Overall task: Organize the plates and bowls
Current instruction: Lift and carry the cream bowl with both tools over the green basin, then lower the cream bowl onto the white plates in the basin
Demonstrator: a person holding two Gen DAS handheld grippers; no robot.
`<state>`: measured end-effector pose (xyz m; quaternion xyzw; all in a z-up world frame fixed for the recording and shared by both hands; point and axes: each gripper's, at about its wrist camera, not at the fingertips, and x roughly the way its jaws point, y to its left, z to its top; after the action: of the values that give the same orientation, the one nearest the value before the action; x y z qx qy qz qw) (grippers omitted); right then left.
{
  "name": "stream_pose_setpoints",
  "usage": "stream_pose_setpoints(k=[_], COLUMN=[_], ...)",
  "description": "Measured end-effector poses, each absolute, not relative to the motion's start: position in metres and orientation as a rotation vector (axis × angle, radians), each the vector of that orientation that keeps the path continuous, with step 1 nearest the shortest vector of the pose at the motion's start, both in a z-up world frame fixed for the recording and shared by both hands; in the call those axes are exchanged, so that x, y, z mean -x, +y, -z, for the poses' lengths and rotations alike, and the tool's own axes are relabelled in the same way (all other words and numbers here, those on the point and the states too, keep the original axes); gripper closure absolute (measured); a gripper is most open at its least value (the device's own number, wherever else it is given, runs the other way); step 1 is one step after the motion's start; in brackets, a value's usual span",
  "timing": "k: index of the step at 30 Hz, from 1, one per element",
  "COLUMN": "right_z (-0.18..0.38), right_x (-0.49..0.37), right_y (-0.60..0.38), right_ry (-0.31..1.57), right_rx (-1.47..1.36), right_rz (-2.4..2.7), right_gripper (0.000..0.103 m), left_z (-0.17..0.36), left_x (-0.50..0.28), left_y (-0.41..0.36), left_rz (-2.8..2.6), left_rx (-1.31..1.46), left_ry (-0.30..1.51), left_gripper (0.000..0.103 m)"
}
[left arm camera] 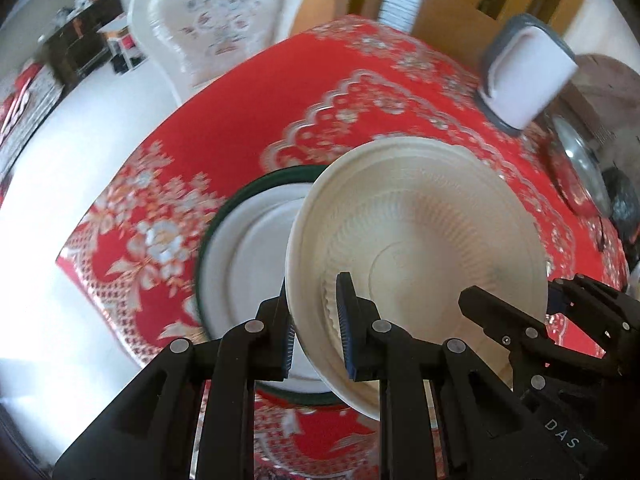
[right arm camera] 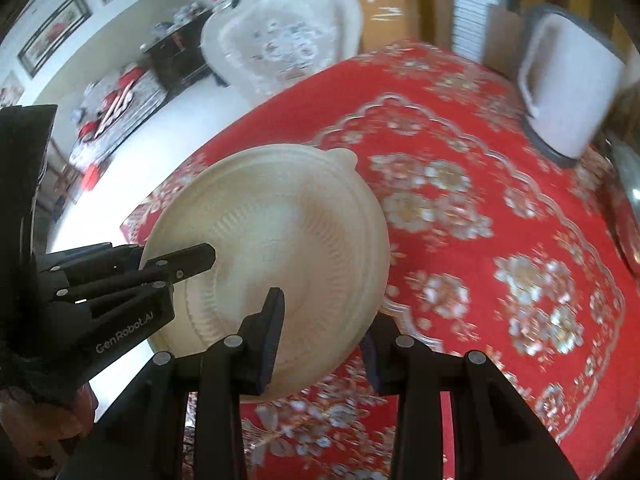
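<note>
A cream ribbed bowl (left arm camera: 420, 248) is held tilted above the red floral table (left arm camera: 240, 120). My left gripper (left arm camera: 318, 332) is shut on the bowl's near-left rim. My right gripper (left arm camera: 516, 312) clamps the bowl's right rim. In the right wrist view the bowl (right arm camera: 288, 232) sits between my right gripper's (right arm camera: 324, 328) fingers, with the left gripper (right arm camera: 176, 264) on its far-left rim. A white plate with a dark green rim (left arm camera: 248, 256) lies on the table under and left of the bowl.
A white and grey container (left arm camera: 524, 76) stands at the table's far right corner, also in the right wrist view (right arm camera: 568, 88). A metal lid (left arm camera: 580, 168) lies at the right edge. A white upholstered chair (left arm camera: 224, 16) stands behind the table.
</note>
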<state>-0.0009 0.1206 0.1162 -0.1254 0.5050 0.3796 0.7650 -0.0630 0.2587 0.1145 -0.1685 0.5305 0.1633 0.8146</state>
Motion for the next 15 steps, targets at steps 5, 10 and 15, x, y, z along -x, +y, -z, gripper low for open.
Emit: stream_pose_setpoints(k=[5,10,15], right_z=[-0.107,-0.1,-0.096], right_x=[0.007,0.012,0.013], right_y=[0.147,0.163,0.168], right_ry=[1.112,1.129,1.141], right_rx=[0.314,0.341,0.355], right_rz=[-0.866,-0.885,-0.887], right_gripper=[0.062,0.062,0.062], left_z=[-0.104,-0.093,-0.086], left_x=[0.074,0.079,0.08], left_y=[0.276,0.287,0.292], left_rz=[-0.398,-0.418,-0.426], left_rx=[0.385,0.398,0.408], left_ry=[1.146,1.165,1.172], left_gripper=[0.086,0.086,0.085])
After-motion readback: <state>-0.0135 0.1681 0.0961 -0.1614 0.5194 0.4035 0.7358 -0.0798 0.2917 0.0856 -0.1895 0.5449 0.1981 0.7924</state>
